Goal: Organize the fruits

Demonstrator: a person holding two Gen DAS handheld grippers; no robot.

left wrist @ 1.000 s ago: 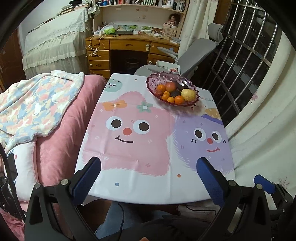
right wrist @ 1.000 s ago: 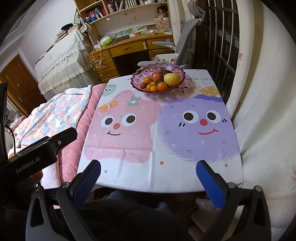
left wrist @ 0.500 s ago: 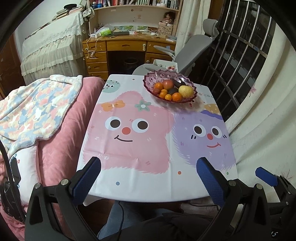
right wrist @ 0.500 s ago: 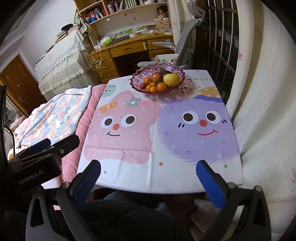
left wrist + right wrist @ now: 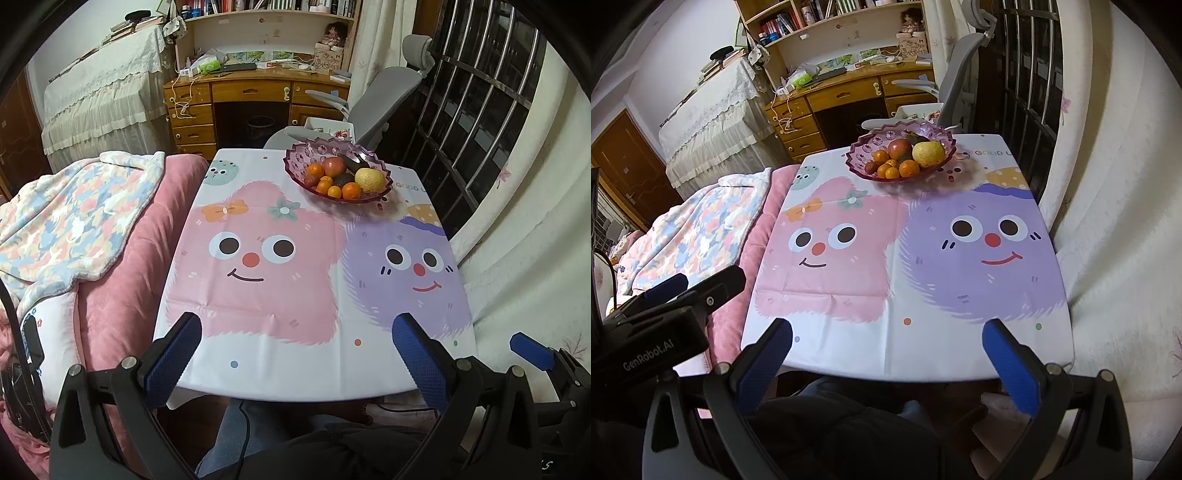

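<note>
A purple glass fruit bowl stands at the far end of the table; it also shows in the right wrist view. It holds several small oranges, a red apple, a yellow pear and a dark avocado. My left gripper is open and empty, at the table's near edge. My right gripper is open and empty, also at the near edge. Both are far from the bowl.
The table wears a cartoon cloth with a pink and a purple face. A pink bed with a flowered blanket lies to the left. A curtain hangs on the right. A grey chair and a wooden desk stand behind.
Both grippers have drawn back and risen slightly, so the table and bowl look a little farther. The jaws stay open. The fruit has not moved.
</note>
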